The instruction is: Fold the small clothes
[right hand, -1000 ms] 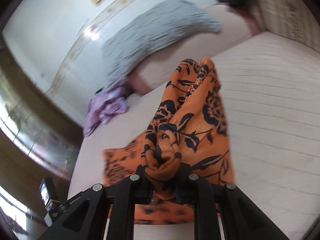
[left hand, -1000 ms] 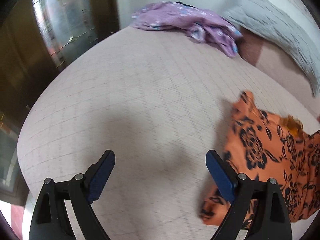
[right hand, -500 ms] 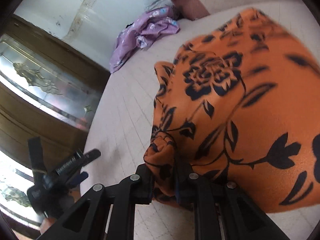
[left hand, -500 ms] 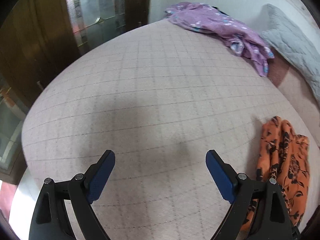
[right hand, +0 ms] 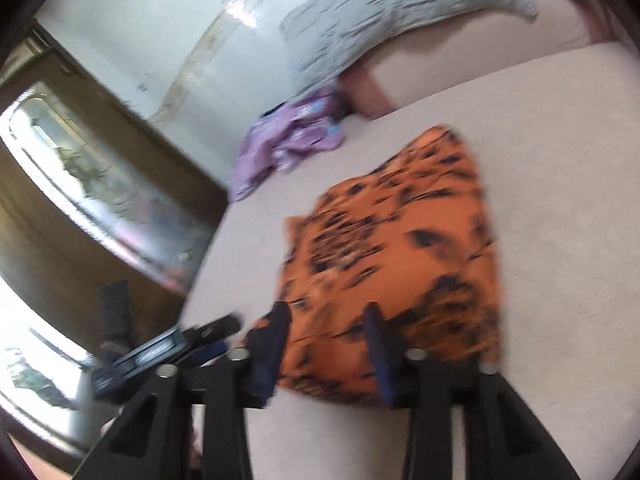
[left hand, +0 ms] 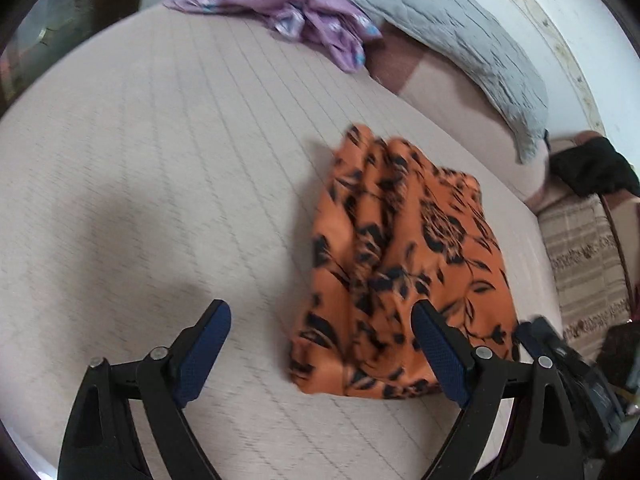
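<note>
Right wrist view: the orange cloth (right hand: 400,248) is laid flat on the bed (right hand: 560,160), and the right gripper (right hand: 328,340), jaws just parted, is released over its near edge. The left gripper (left hand: 320,352) is spread empty beside it. Thin, limp fabric is judged best pinched at a corner. A purple garment (left hand: 280,12) and grey pillow (left hand: 460,32) lie well apart; nothing is in the way.

Ahead of my left fingers (left hand: 208,336) the bed (left hand: 160,160) lies bare, with room to pass. Right of them the orange garment (left hand: 400,248) blocks the way. Far beyond sit a purple garment (left hand: 280,8) and grey pillow (left hand: 460,36).
</note>
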The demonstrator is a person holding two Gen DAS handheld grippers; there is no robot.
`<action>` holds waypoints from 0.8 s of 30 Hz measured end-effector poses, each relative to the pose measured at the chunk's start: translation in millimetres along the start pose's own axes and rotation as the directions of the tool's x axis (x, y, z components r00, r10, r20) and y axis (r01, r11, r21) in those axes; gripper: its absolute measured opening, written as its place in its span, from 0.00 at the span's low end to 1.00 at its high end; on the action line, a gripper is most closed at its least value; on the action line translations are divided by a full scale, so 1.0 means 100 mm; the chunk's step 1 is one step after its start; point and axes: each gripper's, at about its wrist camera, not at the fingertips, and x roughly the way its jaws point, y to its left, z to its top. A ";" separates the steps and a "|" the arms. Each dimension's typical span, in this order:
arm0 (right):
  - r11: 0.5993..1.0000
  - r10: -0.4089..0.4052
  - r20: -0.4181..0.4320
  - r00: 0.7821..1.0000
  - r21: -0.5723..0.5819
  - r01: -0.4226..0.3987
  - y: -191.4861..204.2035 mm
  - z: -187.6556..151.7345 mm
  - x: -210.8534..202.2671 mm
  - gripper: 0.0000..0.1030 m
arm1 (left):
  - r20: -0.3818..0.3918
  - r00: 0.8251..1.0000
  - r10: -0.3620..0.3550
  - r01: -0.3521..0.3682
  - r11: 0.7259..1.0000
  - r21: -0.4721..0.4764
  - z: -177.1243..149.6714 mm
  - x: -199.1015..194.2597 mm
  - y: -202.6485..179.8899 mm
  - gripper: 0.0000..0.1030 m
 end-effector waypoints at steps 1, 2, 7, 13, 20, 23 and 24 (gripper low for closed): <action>1.000 -0.009 -0.009 1.000 0.013 0.010 -0.07 -0.01 0.06 0.35 | -0.014 1.000 -0.015 0.015 1.000 0.003 -0.02 0.04 -0.02 0.69; 0.999 -0.026 -0.036 0.999 0.025 0.027 -0.12 -0.02 0.18 0.30 | -0.036 0.999 -0.026 0.026 1.000 0.007 -0.05 0.10 -0.05 0.60; 0.992 0.017 -0.051 0.999 0.128 -0.010 -0.42 -0.18 0.25 0.18 | -0.049 0.998 -0.029 0.031 0.999 0.036 -0.10 0.20 -0.13 0.42; 0.988 0.043 -0.062 0.997 0.151 -0.033 -0.51 -0.21 0.29 0.12 | -0.027 0.998 -0.062 0.063 0.997 0.048 -0.12 0.19 -0.21 0.53; 0.995 0.042 -0.017 0.999 0.097 -0.040 -0.49 -0.31 0.26 0.12 | 0.025 0.995 -0.099 0.096 0.991 0.094 -0.15 0.16 -0.28 0.39; 0.994 0.046 -0.018 0.999 0.099 -0.044 -0.50 -0.31 0.24 0.12 | 0.043 0.995 -0.090 0.085 0.991 0.105 -0.15 0.17 -0.31 0.31; 0.994 0.048 -0.019 0.999 0.099 -0.046 -0.50 -0.31 0.24 0.12 | 0.041 0.995 -0.090 0.086 0.991 0.105 -0.15 0.15 -0.30 0.31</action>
